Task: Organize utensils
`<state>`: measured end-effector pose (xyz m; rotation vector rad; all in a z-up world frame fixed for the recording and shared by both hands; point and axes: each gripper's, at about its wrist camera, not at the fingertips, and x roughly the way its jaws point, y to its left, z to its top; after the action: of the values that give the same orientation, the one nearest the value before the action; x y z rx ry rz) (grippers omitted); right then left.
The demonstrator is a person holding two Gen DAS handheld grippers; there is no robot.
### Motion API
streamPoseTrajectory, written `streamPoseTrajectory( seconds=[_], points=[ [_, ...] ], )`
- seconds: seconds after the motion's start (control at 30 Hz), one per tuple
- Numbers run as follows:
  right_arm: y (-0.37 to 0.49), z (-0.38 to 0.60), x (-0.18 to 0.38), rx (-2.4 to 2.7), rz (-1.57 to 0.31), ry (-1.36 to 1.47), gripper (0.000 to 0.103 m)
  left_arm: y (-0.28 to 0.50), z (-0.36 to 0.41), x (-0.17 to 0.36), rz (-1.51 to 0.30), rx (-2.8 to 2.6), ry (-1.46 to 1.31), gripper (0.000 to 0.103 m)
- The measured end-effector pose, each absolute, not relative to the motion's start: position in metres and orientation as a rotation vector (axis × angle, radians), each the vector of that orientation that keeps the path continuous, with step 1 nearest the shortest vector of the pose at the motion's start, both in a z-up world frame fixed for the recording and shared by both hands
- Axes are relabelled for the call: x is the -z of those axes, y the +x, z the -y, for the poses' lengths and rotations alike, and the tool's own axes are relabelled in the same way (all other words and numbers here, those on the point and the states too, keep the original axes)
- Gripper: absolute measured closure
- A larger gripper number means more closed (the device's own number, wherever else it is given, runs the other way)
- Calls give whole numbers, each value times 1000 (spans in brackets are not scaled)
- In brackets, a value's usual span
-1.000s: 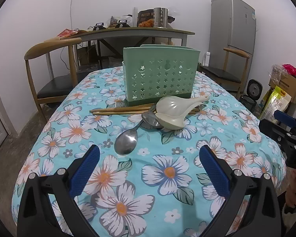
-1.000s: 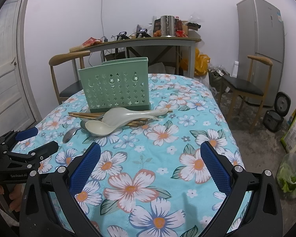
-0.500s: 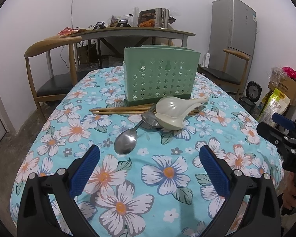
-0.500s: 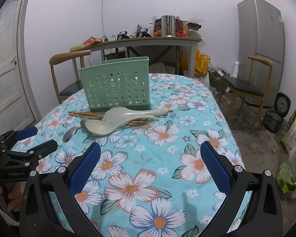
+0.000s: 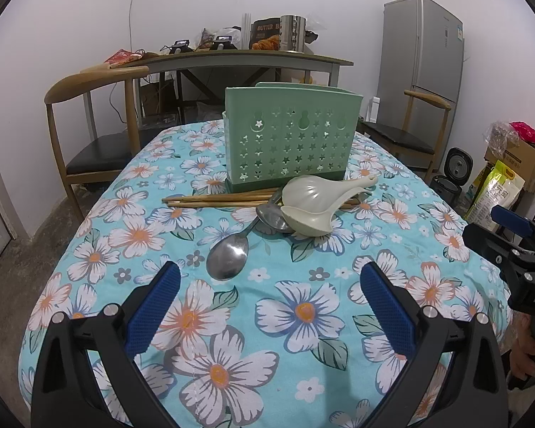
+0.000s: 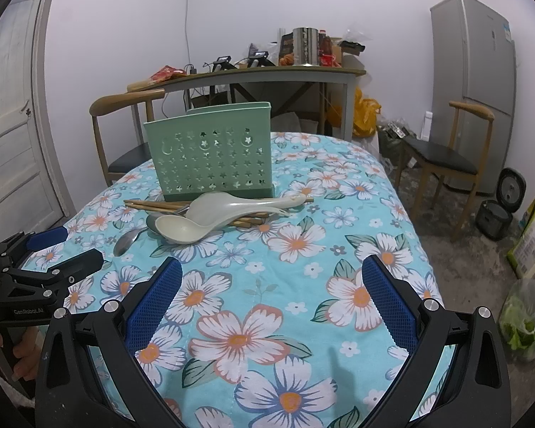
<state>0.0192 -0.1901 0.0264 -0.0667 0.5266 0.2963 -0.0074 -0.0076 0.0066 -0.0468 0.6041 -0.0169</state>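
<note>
Utensils lie in a loose pile near the middle of the bench [image 5: 100, 249], which wears a floral blue cloth; nothing is held yet. Nearest, the left gripper [image 5: 267, 306] hovers over the near edge with its blue fingers [image 5: 153, 312] spread wide and empty; the right gripper [image 6: 271, 303] does the same, released, with nothing between its fingers [image 6: 388, 303]; each gripper shows at the edge of the other's view.

Beyond them the metal spoon [image 5: 228, 255] lies bowl toward the near side, apart from most of the pile; it looks stiff, light and slick, so its narrow handle seems the better hold, not the rounded bowl. Just past it a second metal spoon [image 5: 273, 215] is tucked under two pale plastic ladles [image 5: 315, 201], stacked and likely light and rigid; their long handles point right and offer a flat grip. The wooden chopsticks [image 5: 217, 199] lie crosswise beneath the pile, thin and prone to roll; pinching them mid-length seems safest.

Farther on, touching the pile, stands the green perforated holder [image 5: 290, 139], upright; whether it is empty cannot be told.
</note>
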Motion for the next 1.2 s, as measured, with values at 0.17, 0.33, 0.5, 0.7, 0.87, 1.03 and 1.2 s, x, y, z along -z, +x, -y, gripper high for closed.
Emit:
streamPoseTrajectory(
  seconds=[0.17, 0.33, 0.5, 0.7, 0.87, 1.03, 1.2],
  points=[
    [19, 190, -27, -296, -527, -66, 6, -7, 8, -7, -600, 16, -47, 4],
    [19, 190, -27, -296, -527, -67, 6, -7, 7, -7, -597, 13, -50, 4],
    [18, 190, -27, -296, -527, -68, 6, -6, 7, -7, -597, 15, -49, 4],
    [19, 190, -27, -296, -527, -65, 6, -6, 7, -7, -599, 14, -50, 4],
    [19, 190, -27, -297, -526, -68, 6, -6, 7, -7, -599, 16, -49, 4],
    [20, 192, -27, -299, -528, -62, 6, -6, 6, -7, -599, 16, -50, 4],
    [20, 191, -27, -307, -531, -67, 6, -8, 5, -6, -606, 17, -51, 4]
  ],
)
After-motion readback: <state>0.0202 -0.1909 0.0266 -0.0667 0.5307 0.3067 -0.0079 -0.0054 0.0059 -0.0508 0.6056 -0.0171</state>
